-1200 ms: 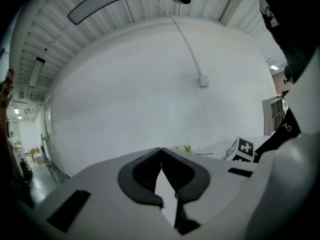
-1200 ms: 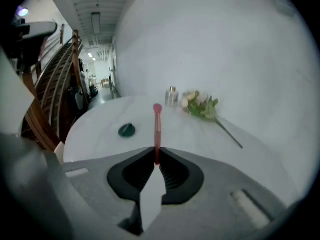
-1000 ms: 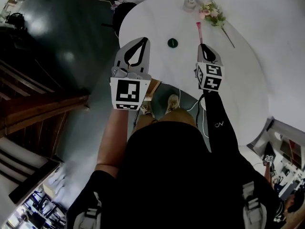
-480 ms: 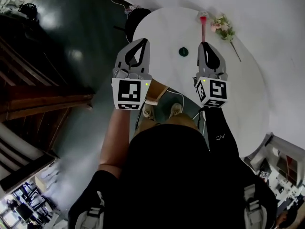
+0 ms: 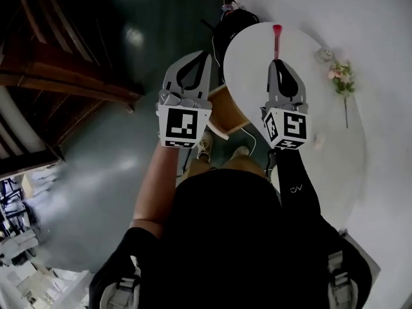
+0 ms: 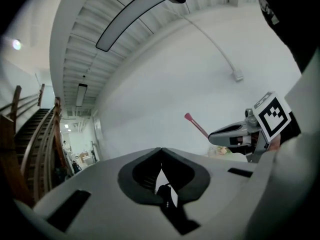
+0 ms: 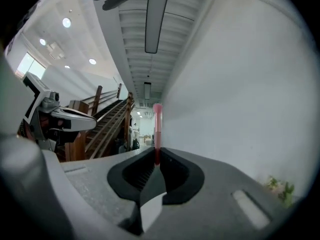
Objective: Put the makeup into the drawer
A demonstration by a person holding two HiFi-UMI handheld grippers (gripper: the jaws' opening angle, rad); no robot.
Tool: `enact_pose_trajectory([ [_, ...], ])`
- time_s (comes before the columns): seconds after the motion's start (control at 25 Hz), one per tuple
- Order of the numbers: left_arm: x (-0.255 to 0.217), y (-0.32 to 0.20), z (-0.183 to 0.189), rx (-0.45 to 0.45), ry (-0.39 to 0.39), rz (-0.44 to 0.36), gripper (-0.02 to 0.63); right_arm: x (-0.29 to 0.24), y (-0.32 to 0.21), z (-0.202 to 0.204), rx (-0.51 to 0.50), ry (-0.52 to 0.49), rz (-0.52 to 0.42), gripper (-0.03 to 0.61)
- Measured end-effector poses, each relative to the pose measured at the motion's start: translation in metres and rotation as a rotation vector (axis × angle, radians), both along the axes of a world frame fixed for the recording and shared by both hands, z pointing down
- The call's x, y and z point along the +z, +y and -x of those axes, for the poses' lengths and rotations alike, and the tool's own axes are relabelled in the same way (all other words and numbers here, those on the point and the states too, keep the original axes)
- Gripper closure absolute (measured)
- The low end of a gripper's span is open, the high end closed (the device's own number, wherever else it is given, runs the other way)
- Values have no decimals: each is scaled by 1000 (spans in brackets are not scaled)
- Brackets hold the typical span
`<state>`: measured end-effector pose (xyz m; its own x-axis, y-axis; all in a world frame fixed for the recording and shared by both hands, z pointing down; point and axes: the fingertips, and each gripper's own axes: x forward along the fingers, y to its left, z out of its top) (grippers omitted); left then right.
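A slim pink makeup stick (image 5: 277, 38) with a red tip juts from my right gripper (image 5: 277, 60), which is shut on its lower end and held level over the round white table (image 5: 309, 118). In the right gripper view the makeup stick (image 7: 157, 126) stands straight up out of the closed right gripper (image 7: 156, 153). My left gripper (image 5: 203, 56) is shut with nothing in it, level beside the right one, over the floor off the table's left edge. The left gripper view shows its closed left gripper (image 6: 161, 150), with the right gripper (image 6: 216, 133) and the stick (image 6: 196, 125) to its right. No drawer is in view.
A spray of flowers (image 5: 341, 76) lies on the table at the right. A wooden stool (image 5: 226, 111) stands below the table's edge, and a dark object (image 5: 233, 26) sits beyond it. A wooden staircase (image 7: 102, 121) rises at the left. The floor is dark and glossy.
The view has swung left, so the table now sits further right. Both grippers have moved with it, the right one still gripping the stick. The small dark round thing on the table is out of sight.
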<state>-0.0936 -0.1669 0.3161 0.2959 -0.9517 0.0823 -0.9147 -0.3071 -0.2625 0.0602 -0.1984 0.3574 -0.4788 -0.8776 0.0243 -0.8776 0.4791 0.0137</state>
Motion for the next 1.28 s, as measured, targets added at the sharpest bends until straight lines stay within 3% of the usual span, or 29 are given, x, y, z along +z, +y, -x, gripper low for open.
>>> enact_pose_trajectory([
  [0.28,10,18,54,-135,-3,29,604,6,-2,60,-134,9,23,541],
  [0.56,14,21,69,-156,-3,42,604,32,-2,86,-174,38,94,541],
  [0.84,23,21,76,-157,2,63,604,122,11,108,-227,159,252,541],
  [1.28,45,21,83,-159,19,107,604,261,68,127,-331,330,577,541],
])
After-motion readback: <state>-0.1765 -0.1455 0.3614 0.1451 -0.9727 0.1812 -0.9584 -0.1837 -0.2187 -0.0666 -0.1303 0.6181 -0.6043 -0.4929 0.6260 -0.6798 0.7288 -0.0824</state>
